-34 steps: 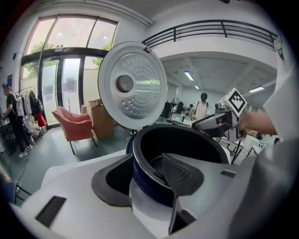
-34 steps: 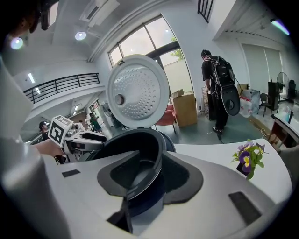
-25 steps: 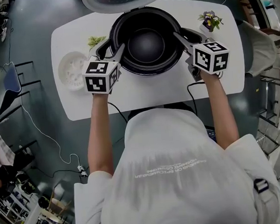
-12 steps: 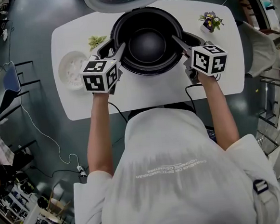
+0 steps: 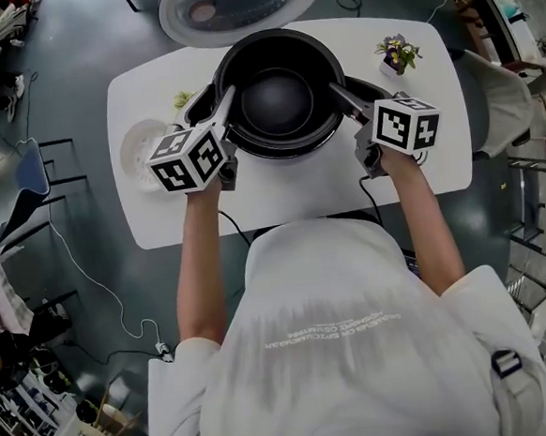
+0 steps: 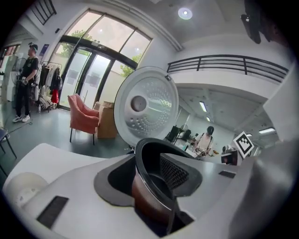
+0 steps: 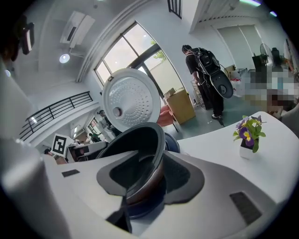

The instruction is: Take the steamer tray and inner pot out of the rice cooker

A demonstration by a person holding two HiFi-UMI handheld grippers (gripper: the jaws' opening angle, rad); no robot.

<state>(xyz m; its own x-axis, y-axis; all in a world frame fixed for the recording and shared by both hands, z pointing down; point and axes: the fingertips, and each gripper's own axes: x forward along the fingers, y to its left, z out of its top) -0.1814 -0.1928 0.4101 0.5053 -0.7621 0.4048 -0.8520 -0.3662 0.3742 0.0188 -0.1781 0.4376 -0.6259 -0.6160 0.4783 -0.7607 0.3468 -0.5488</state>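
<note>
Although just now closing a little, clamps the left gripper [image 5: 230,93] about half open on the left rim of the inner pot [image 5: 277,94], one pad inside the wall and one outside; clamps the right gripper [image 5: 336,90], jaws wider and just now opening further, on the opposite rim likewise. Holds the inner pot, black inside and copper-brown outside, tilted and raised partly out of the rice cooker [image 5: 237,3]. Has the white steamer tray [image 5: 141,152] lying on the table [image 5: 289,187], left of the rice cooker.
</note>
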